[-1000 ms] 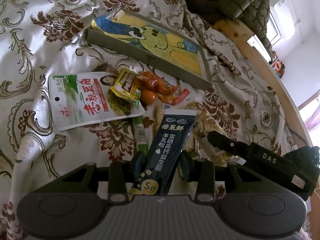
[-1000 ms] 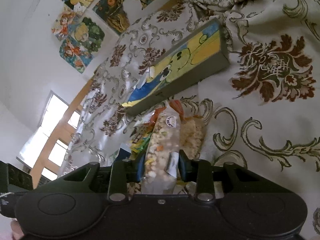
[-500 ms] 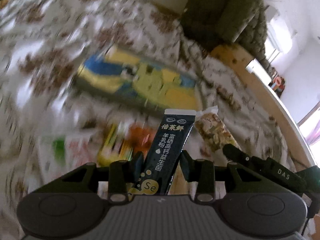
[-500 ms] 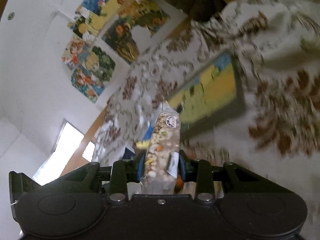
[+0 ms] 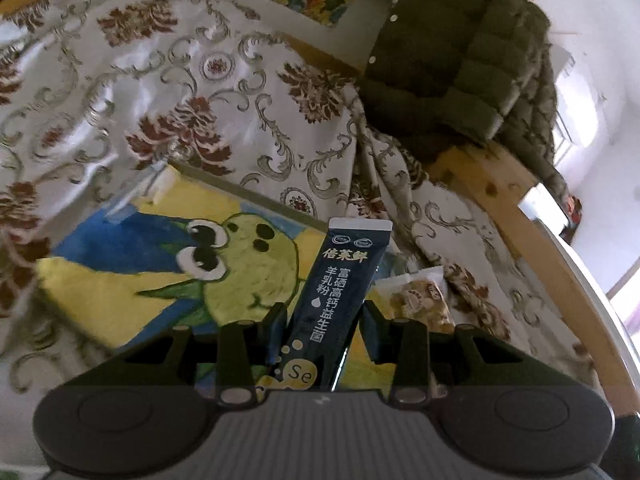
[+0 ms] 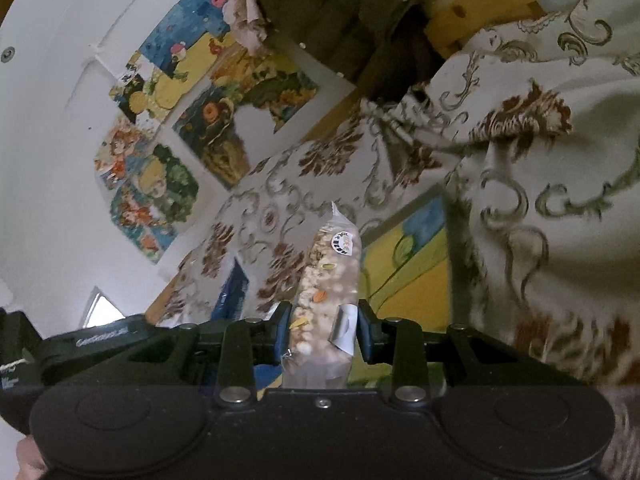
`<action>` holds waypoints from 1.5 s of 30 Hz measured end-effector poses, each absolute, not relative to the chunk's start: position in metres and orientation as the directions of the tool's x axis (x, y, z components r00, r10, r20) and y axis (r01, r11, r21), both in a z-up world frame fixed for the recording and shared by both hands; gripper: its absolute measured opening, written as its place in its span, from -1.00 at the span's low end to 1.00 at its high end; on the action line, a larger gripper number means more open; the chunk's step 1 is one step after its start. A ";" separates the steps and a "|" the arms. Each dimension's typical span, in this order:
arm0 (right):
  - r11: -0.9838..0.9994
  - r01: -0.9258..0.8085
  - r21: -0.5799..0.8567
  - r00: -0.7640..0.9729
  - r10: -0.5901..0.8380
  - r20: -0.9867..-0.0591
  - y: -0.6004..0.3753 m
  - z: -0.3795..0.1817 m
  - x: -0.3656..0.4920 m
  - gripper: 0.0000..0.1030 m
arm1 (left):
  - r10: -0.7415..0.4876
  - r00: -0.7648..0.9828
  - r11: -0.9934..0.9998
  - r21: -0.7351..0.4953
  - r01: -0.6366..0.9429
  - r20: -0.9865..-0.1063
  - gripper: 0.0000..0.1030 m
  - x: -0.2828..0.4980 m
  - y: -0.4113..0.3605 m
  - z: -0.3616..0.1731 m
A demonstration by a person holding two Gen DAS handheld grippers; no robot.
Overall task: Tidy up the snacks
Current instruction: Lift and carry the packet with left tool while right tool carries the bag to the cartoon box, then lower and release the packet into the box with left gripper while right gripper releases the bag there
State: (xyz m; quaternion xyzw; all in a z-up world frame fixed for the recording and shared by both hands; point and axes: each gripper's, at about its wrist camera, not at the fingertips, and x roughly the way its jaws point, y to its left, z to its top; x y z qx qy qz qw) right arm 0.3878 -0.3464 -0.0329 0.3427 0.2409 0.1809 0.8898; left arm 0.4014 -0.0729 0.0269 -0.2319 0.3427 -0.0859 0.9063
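Observation:
My left gripper (image 5: 322, 320) is shut on a dark blue sachet (image 5: 340, 288) with white print, held upright over a shallow tray (image 5: 120, 280) whose floor shows a painted green cartoon creature on yellow and blue. To the sachet's right shows the clear packet of nut crisp (image 5: 420, 300) carried by the other gripper. In the right wrist view my right gripper (image 6: 322, 322) is shut on that clear nut-crisp packet (image 6: 324, 280), with the tray (image 6: 412, 264) just beyond it to the right and the left gripper's dark body (image 6: 100, 336) at the lower left.
The tray lies on a bed covered in white cloth with brown flowers (image 5: 180, 112). A dark green padded jacket (image 5: 460, 60) hangs over the wooden bed frame (image 5: 520, 220) at the right. Colourful paintings (image 6: 160, 140) hang on the white wall behind.
Both grippers have swept forward from the snack pile to over the tray, still holding the sachet and the packet. The loose snacks on the cloth have dropped out of view.

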 end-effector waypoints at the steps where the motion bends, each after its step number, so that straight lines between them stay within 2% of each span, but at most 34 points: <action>1: 0.703 -0.157 0.694 0.820 0.485 -0.305 -0.346 -0.035 0.394 -0.31 | -0.314 0.747 0.875 -0.484 -0.012 -0.586 -0.17 0.410 -0.077 0.022; 11: 0.749 -0.137 0.648 0.799 0.470 -0.374 -0.333 -0.058 0.423 -0.31 | -0.287 0.722 0.872 -0.484 -0.075 -0.629 -0.17 0.461 -0.095 -0.022; 22: 0.850 -0.161 0.502 0.799 0.410 -0.439 -0.315 -0.059 0.418 -0.31 | -0.235 0.712 0.871 -0.469 -0.148 -0.662 -0.15 0.464 -0.087 -0.042; 32: 0.911 -0.174 0.374 0.801 0.352 -0.483 -0.300 -0.058 0.414 -0.31 | -0.217 0.683 0.897 -0.419 -0.143 -0.697 -0.12 0.464 -0.098 -0.048; 38: 0.923 -0.171 0.344 0.817 0.328 -0.474 -0.300 -0.049 0.406 -0.21 | -0.206 0.688 0.899 -0.412 -0.147 -0.696 0.16 0.456 -0.092 -0.040; 40: 0.925 -0.170 0.340 0.825 0.322 -0.464 -0.302 -0.045 0.403 0.04 | -0.174 0.704 0.909 -0.388 -0.156 -0.689 0.38 0.449 -0.090 -0.033; 41: 0.926 -0.171 0.337 0.830 0.320 -0.457 -0.303 -0.042 0.400 0.09 | -0.157 0.716 0.912 -0.378 -0.159 -0.681 0.44 0.444 -0.089 -0.029; 43: 0.928 -0.172 0.330 0.837 0.314 -0.447 -0.304 -0.036 0.395 0.26 | -0.126 0.745 0.920 -0.358 -0.160 -0.656 0.70 0.433 -0.086 -0.019; 45: 0.932 -0.175 0.318 0.845 0.308 -0.437 -0.304 -0.029 0.388 0.41 | -0.090 0.776 0.928 -0.335 -0.161 -0.624 0.76 0.417 -0.083 -0.009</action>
